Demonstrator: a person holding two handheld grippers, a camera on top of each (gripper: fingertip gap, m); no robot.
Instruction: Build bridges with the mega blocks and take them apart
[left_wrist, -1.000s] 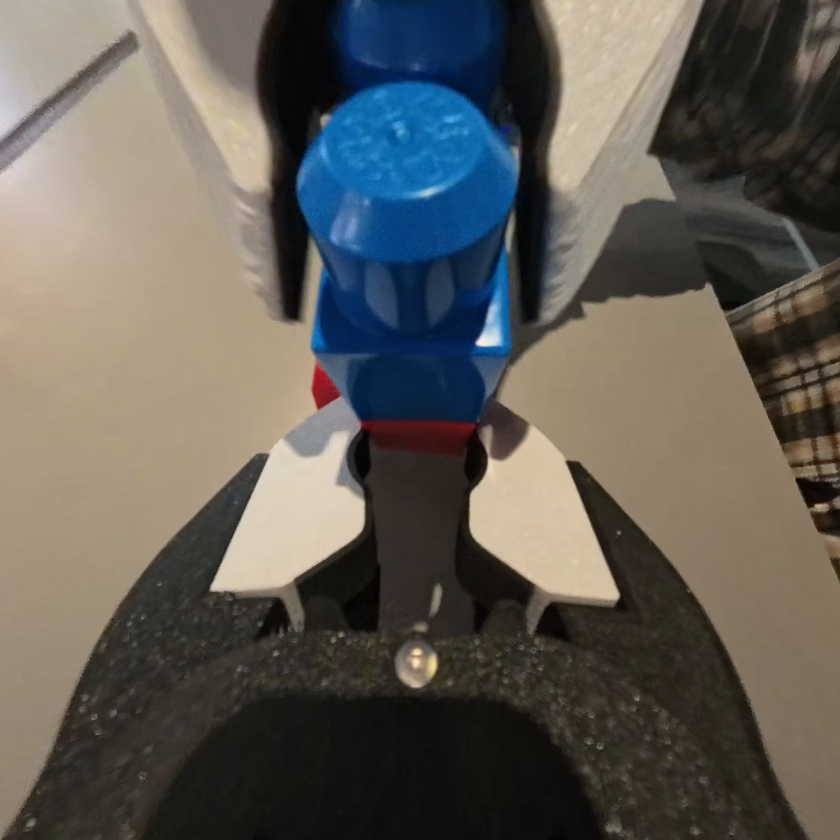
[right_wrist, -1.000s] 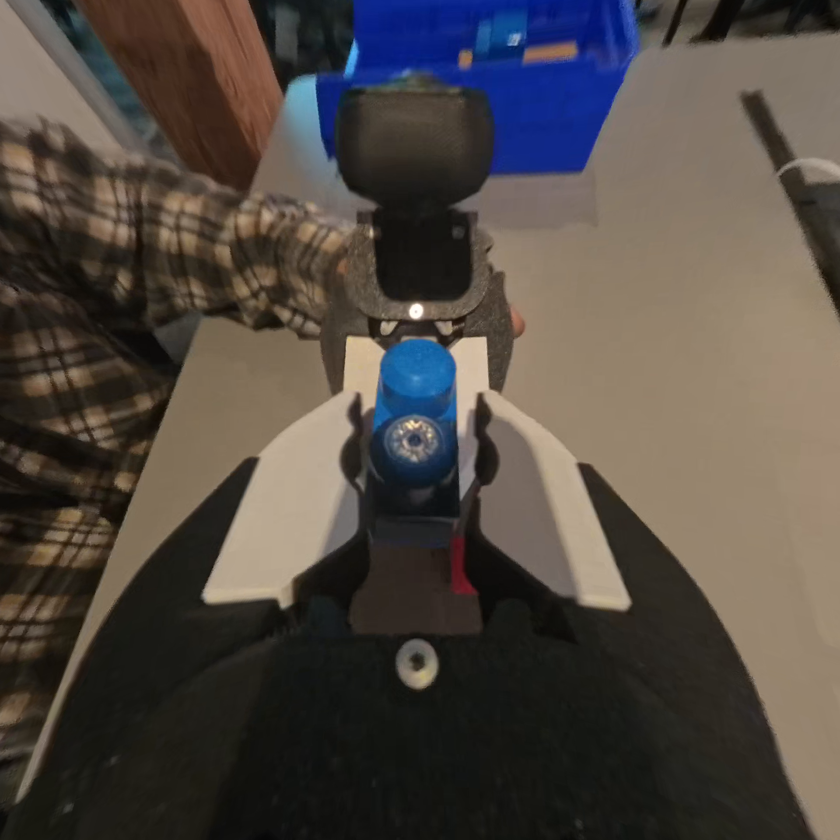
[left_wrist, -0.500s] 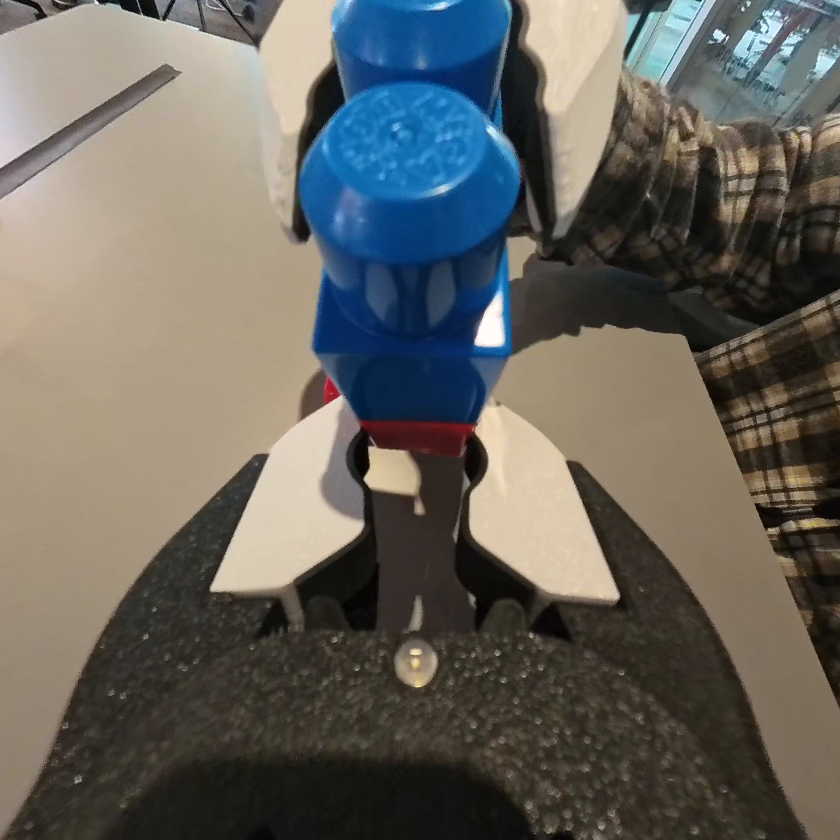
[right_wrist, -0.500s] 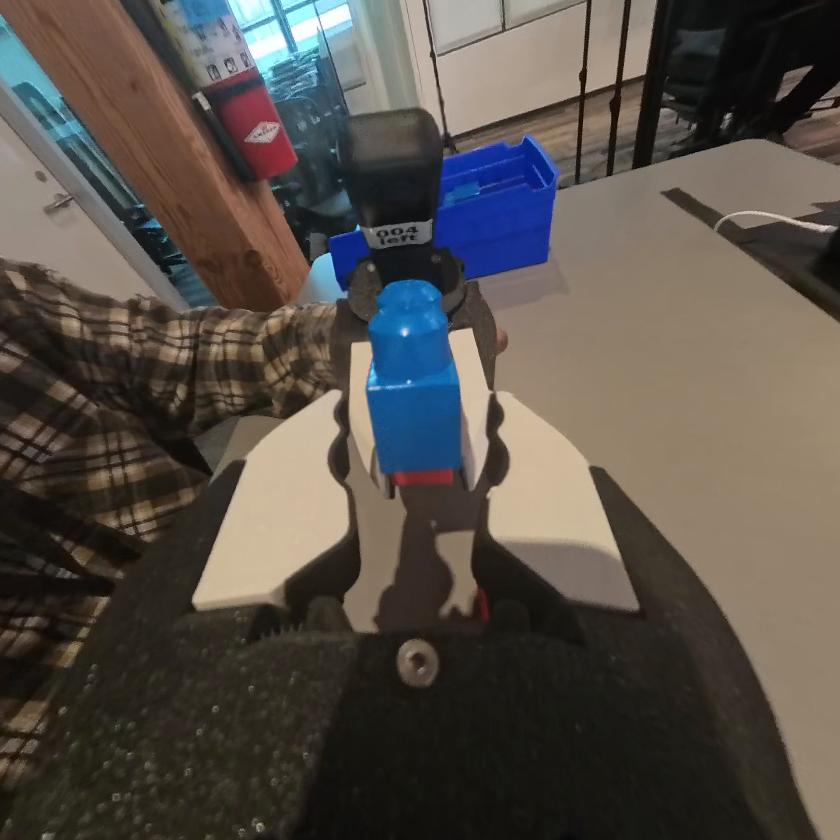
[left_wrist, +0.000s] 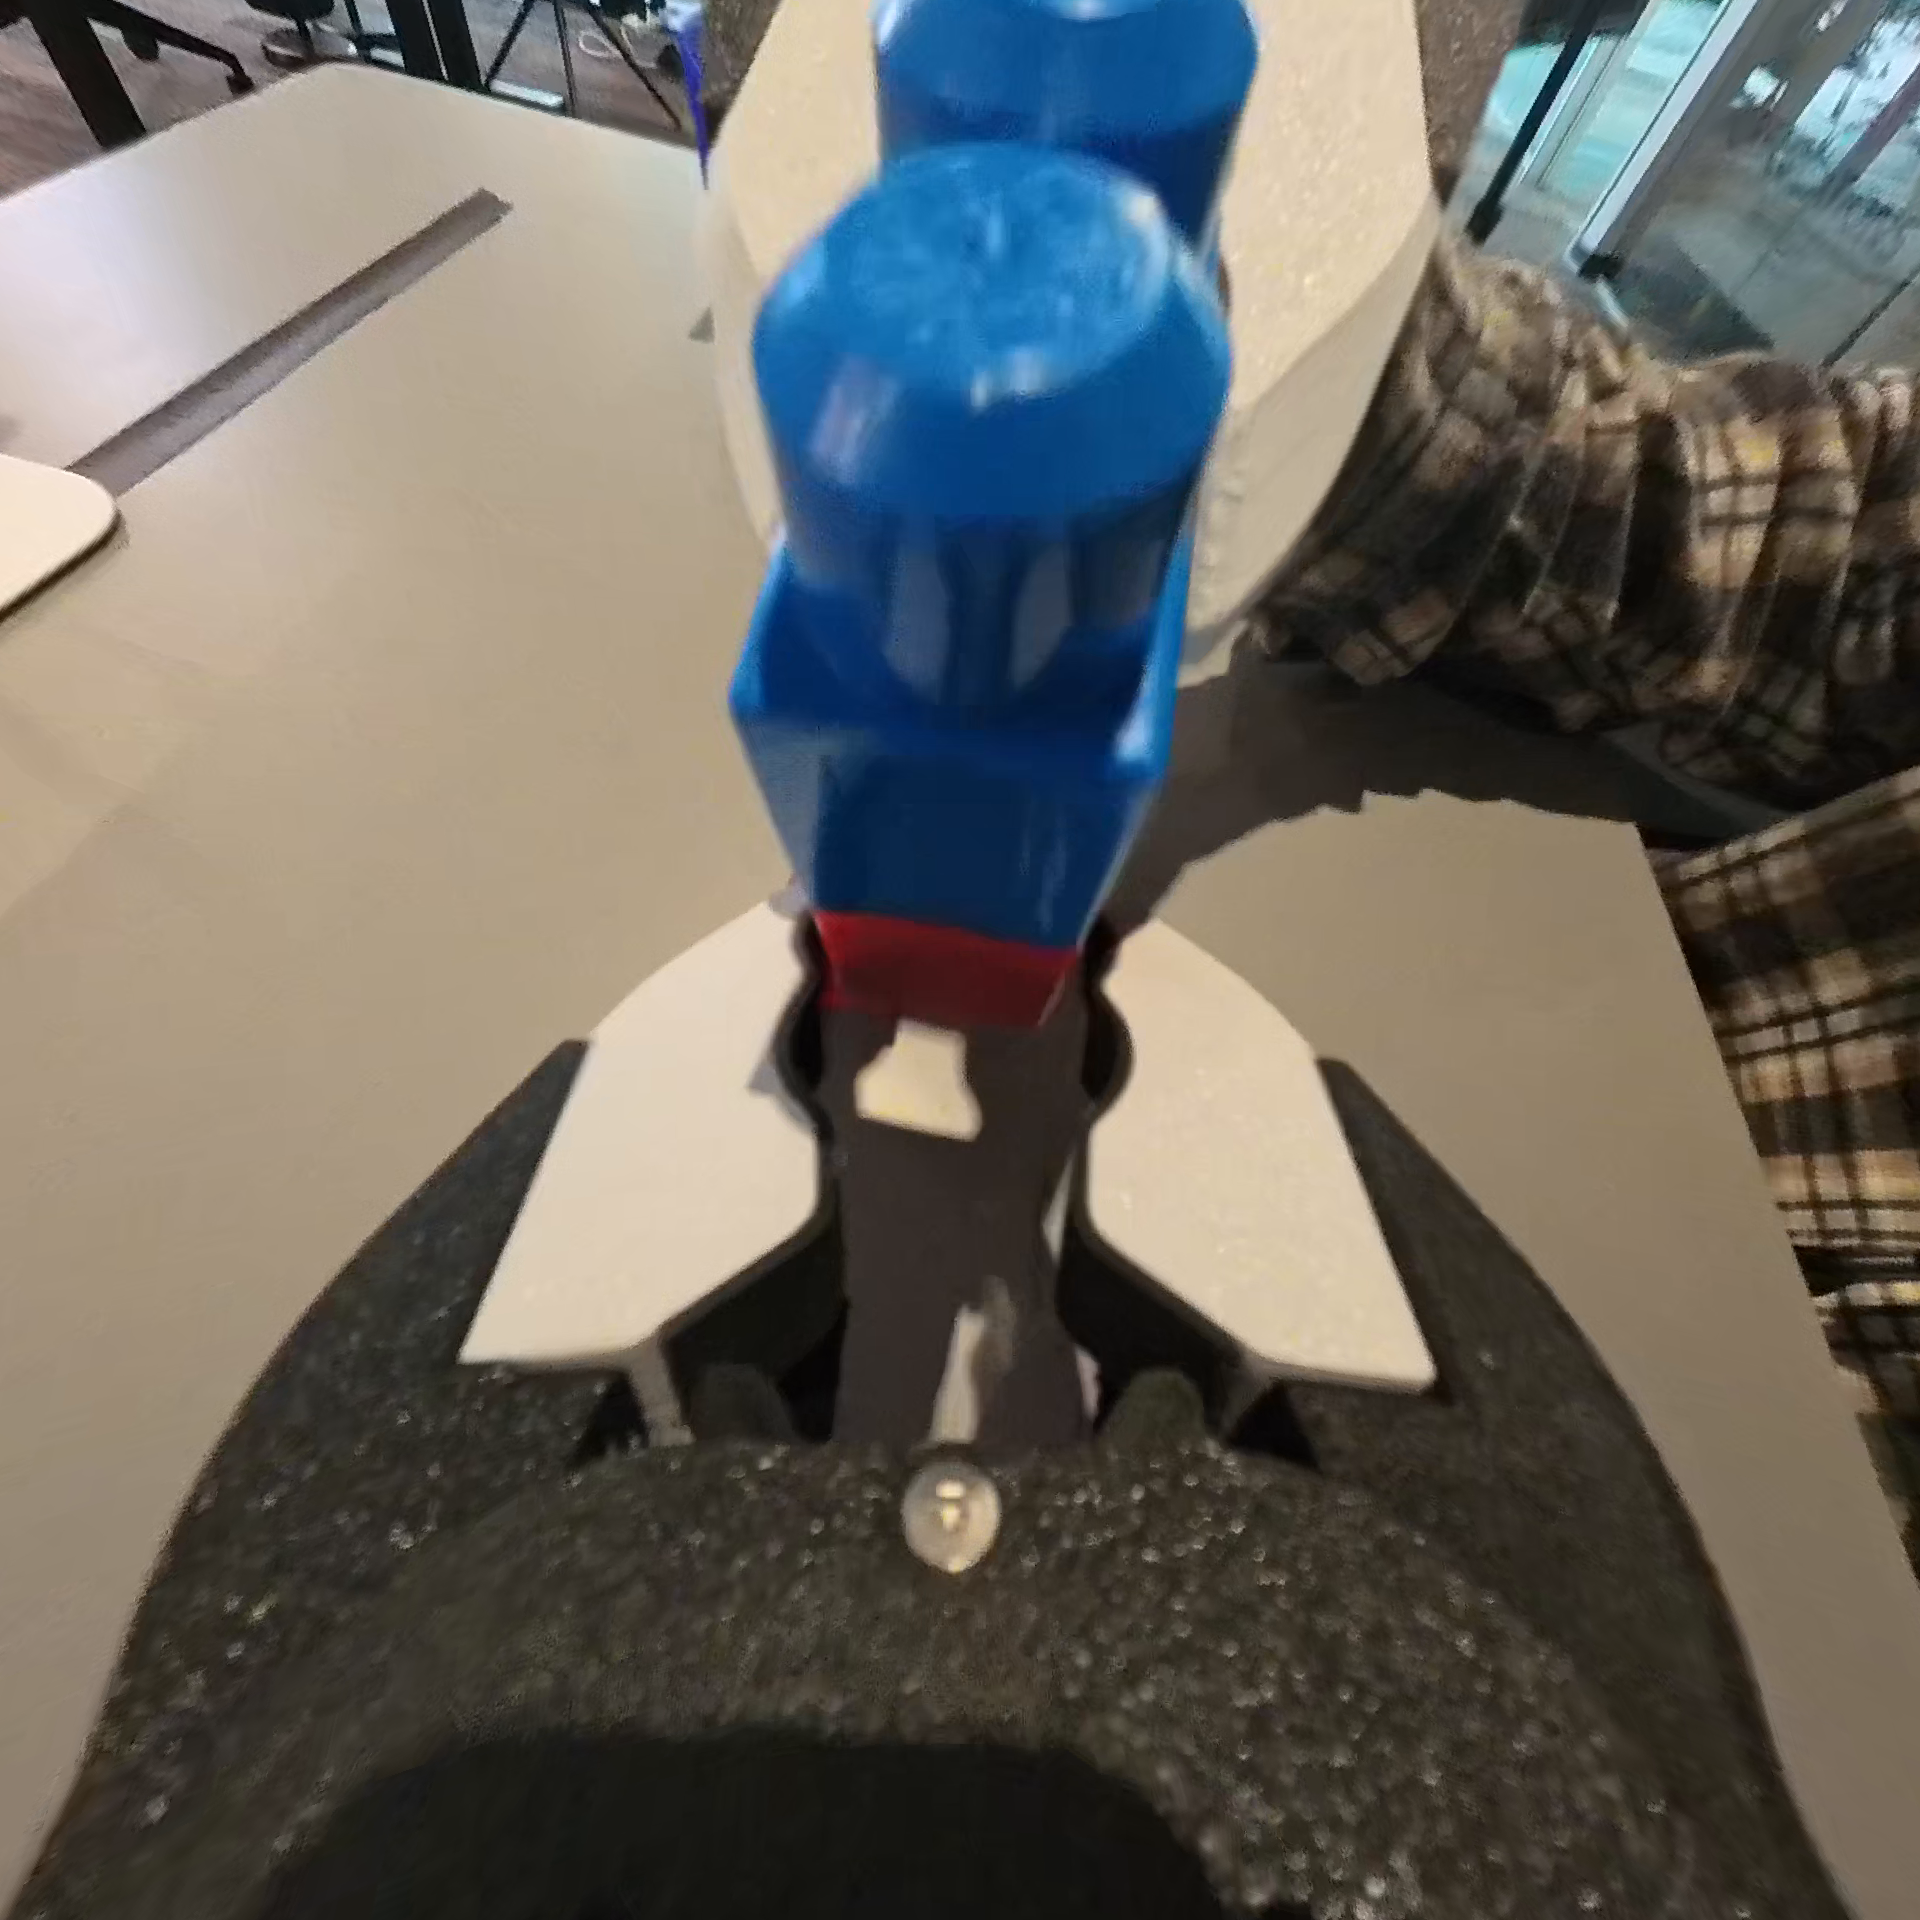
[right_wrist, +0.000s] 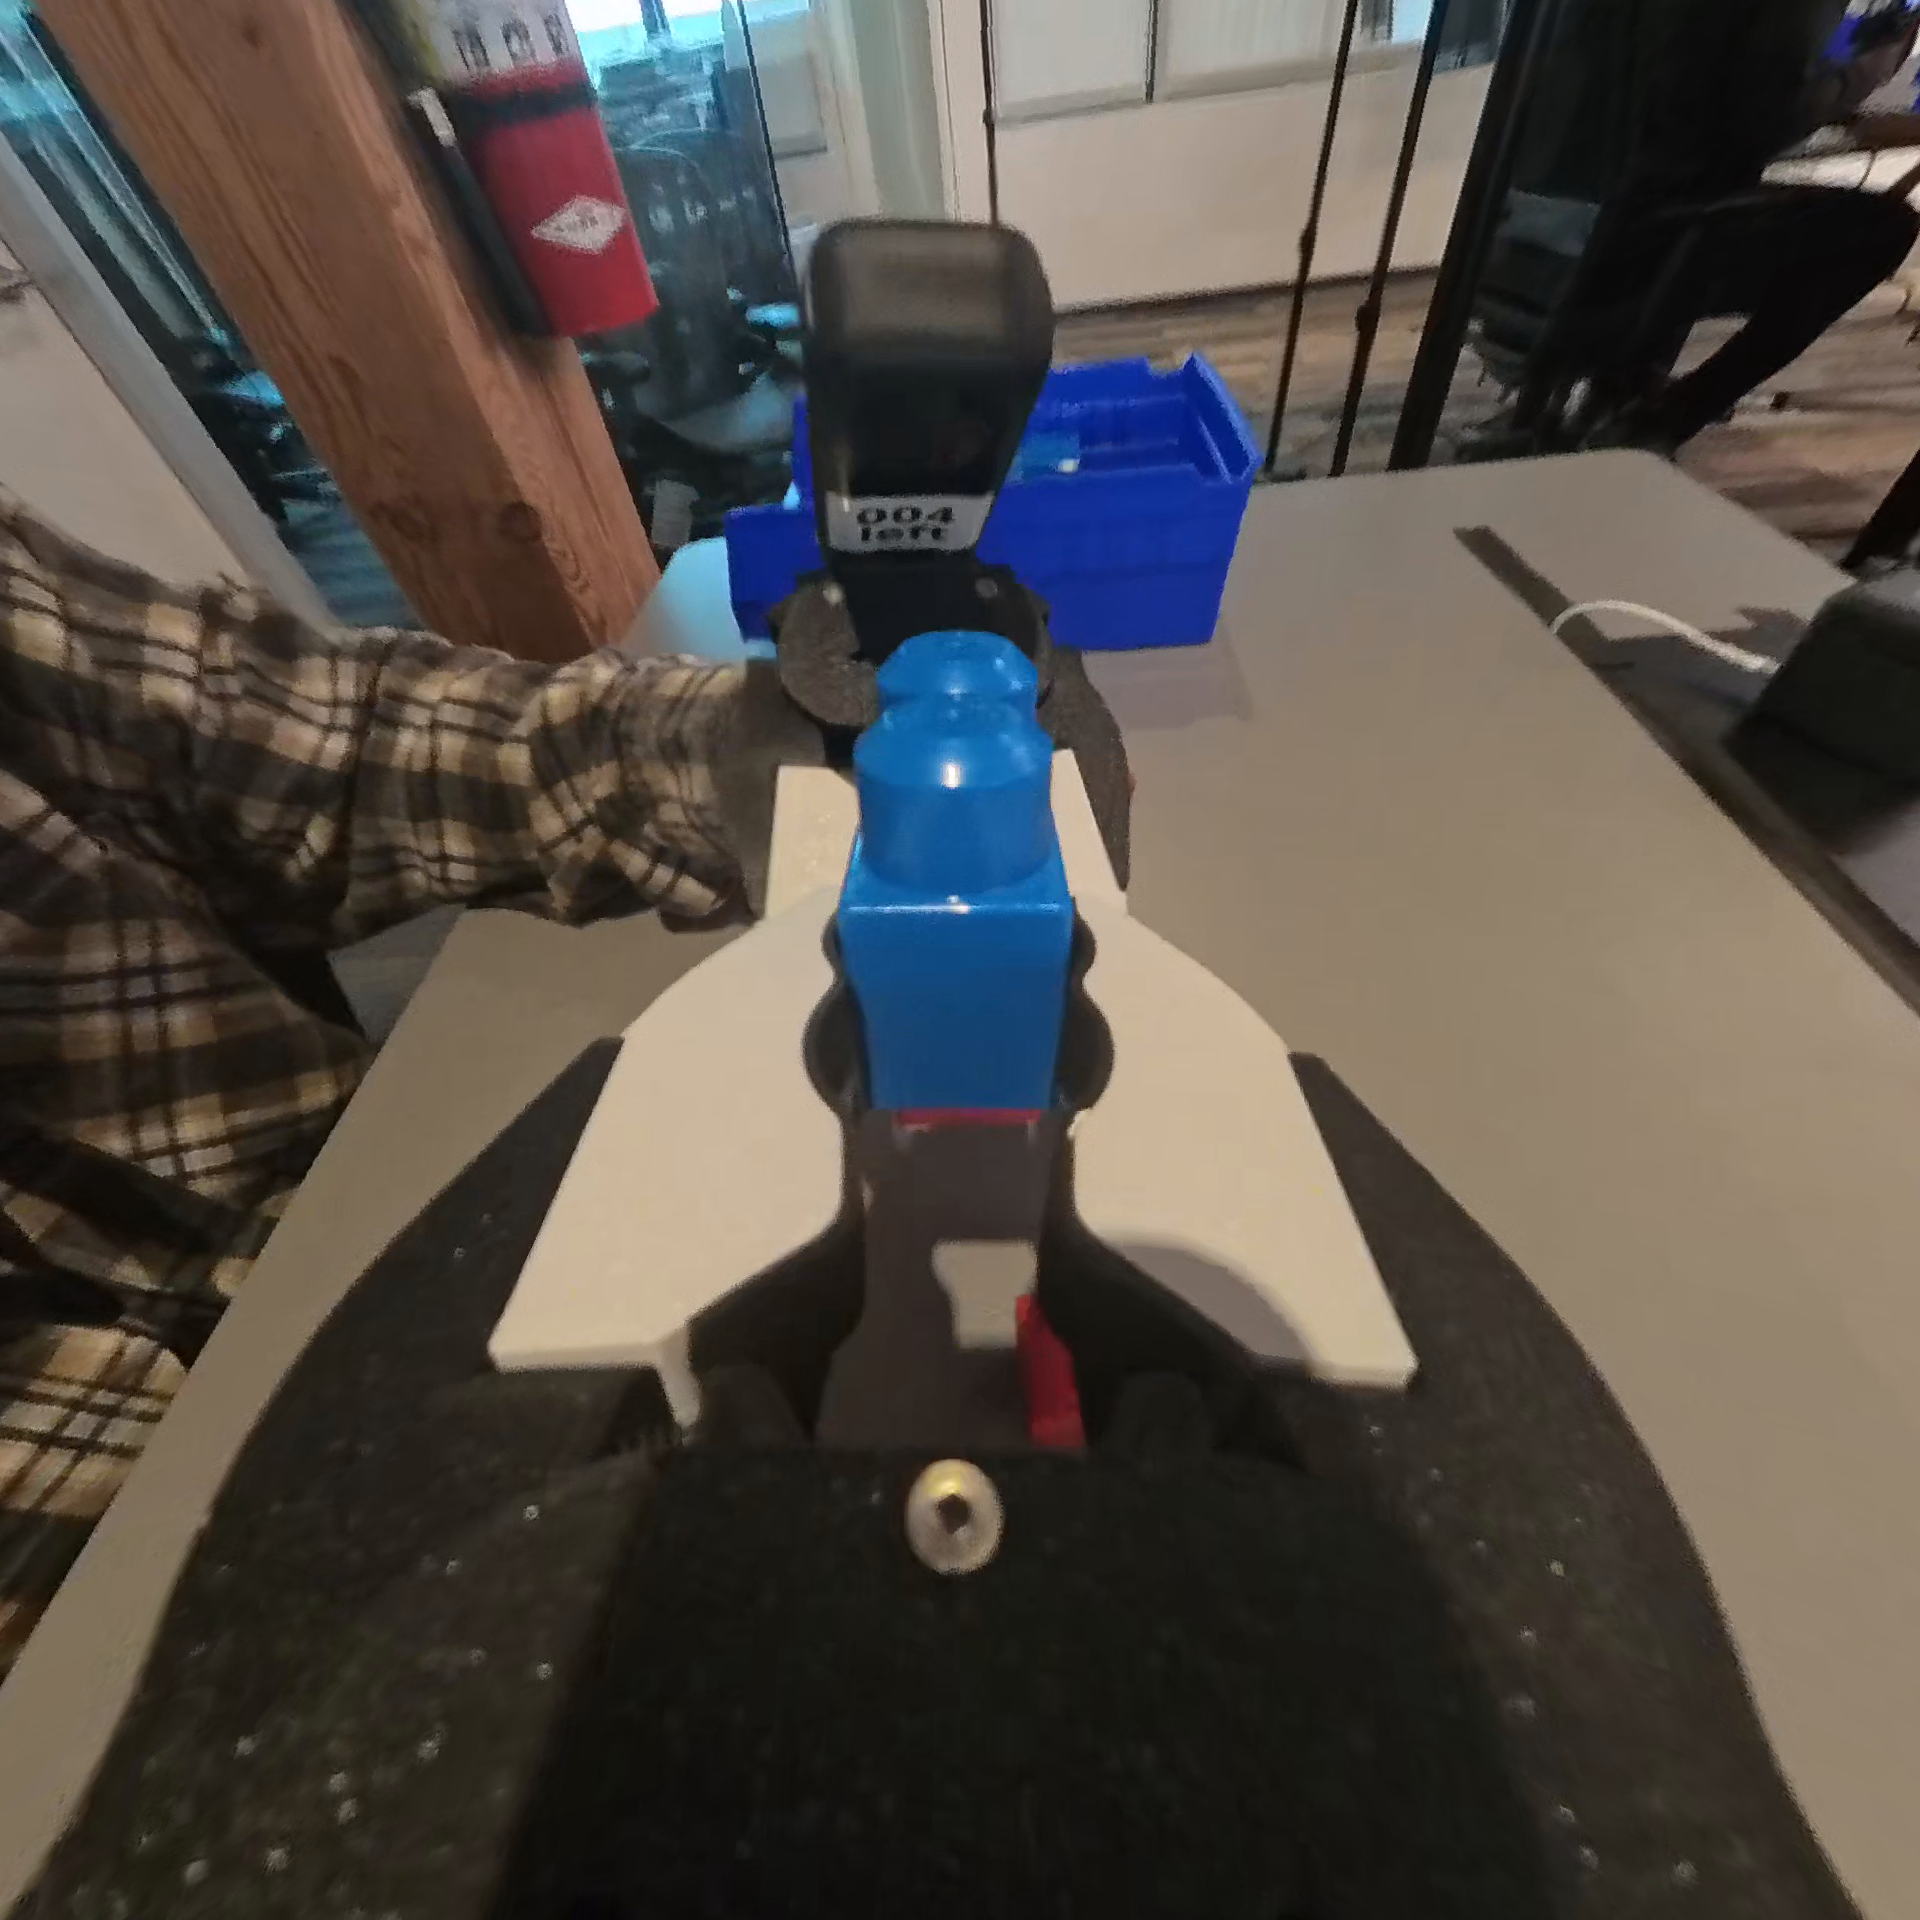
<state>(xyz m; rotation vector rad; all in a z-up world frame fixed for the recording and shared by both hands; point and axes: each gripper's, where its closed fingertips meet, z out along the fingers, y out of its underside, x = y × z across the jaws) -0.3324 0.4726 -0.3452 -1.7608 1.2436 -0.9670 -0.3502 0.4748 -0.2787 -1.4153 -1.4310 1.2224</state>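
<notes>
**While both grippers clamp one blue block, the cameras tip up toward the room**

Although the grip looks the same as half a second ago, both views now show more of the room and less tabletop.

In the left wrist view, the left gripper (left_wrist: 951, 935) has its white fingers pressed onto the near end of a blue two-stud plastic block (left_wrist: 966, 582), held clear of the table. A flat red plastic block (left_wrist: 935, 971) sits directly under it, right at the fingertips. The blue block leans a little to the left and is blurred, where it stood straight and sharp before. At its far end the broad white fingers of the right gripper (left_wrist: 1330, 260) close around the second stud. Below lies the plain grey table (left_wrist: 364, 727), and a plaid shirt sleeve (left_wrist: 1610, 520) reaches in from the right.

In the right wrist view, the right gripper pinches the same blue block from the opposite end, with a thin red edge showing beneath it. The two studs now line up one behind the other, whereas half a second ago only one stud showed on top of the block. Just past them is the left gripper, carried by the sleeved arm. Farther off, a blue plastic bin (right_wrist: 1122, 540) stands on the table. A wooden post (right_wrist: 343, 343) with a red fire extinguisher (right_wrist: 561, 208) rises behind it, higher in the frame than before.
</notes>
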